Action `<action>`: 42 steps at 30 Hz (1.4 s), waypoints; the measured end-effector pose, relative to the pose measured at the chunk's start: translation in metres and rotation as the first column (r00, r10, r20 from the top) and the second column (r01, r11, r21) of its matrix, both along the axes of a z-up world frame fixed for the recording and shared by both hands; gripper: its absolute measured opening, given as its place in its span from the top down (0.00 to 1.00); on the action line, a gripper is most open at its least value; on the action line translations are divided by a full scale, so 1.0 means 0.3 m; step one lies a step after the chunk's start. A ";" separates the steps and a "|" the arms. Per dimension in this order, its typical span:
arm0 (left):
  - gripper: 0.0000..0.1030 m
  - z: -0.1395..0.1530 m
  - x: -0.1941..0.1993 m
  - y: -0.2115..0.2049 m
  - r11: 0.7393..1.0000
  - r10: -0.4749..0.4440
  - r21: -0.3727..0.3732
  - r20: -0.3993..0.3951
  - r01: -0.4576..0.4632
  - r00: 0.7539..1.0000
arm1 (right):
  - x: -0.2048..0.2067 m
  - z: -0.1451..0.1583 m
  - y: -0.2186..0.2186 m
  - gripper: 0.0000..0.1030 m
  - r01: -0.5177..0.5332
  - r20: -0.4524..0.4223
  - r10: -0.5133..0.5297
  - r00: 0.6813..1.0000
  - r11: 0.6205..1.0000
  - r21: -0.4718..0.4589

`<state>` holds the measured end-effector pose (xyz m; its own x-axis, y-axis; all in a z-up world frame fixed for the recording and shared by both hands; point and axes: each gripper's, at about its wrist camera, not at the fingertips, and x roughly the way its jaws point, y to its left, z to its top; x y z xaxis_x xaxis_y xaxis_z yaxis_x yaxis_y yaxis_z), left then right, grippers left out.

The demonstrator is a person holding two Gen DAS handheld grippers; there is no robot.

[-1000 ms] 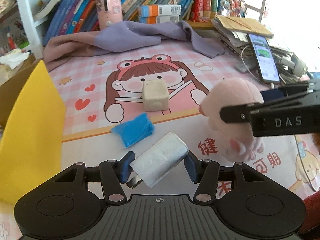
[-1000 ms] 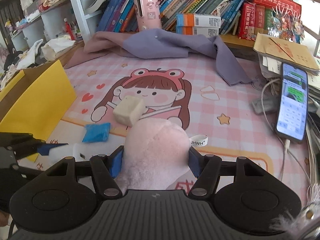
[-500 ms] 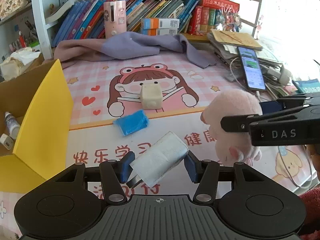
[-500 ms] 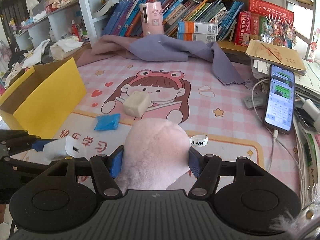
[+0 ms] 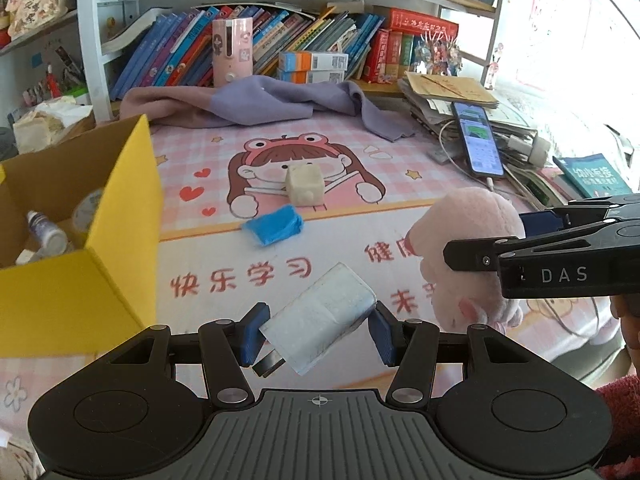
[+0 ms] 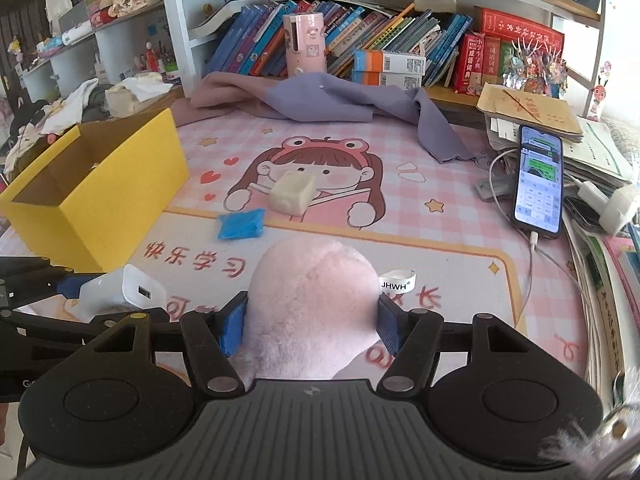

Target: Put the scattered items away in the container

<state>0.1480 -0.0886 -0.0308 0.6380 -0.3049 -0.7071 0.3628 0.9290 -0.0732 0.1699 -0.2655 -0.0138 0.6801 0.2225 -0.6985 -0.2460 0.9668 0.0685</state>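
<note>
Both tongs have drawn back and up from the mat over the last second, so more of the desk and the yellow box (image 5: 100,248) now shows; both loads are lifted and carried, and the drop into the box is judged the next step. Left tongs (image 5: 316,334) clamp the white charger (image 5: 320,320), tilted, prongs toward the camera; right tongs (image 6: 310,326) clamp the pink plush (image 6: 312,312). Left on the mat: the cream cube (image 5: 304,188) and, just near of it, the blue packet (image 5: 274,226). Left view alone shows the box interior, with a small bottle (image 5: 46,232) already inside; right view alone shows the plush's label (image 6: 397,282) and the charger's port.
</note>
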 end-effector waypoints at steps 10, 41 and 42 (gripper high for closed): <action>0.49 0.047 -0.139 0.129 0.999 -0.047 0.005 0.026 0.047 0.999 | -0.188 0.030 0.123 0.40 0.040 0.027 -0.040 0.999 0.999 -0.009; 0.49 0.066 -0.425 0.540 0.995 0.102 -0.012 0.064 -0.102 0.993 | -0.455 0.034 0.535 0.40 -0.138 0.026 0.139 0.990 0.990 -0.033; 0.49 0.067 -0.430 0.550 0.994 0.109 -0.012 0.066 -0.108 0.992 | -0.456 0.036 0.546 0.40 -0.147 0.027 0.148 0.989 0.988 -0.034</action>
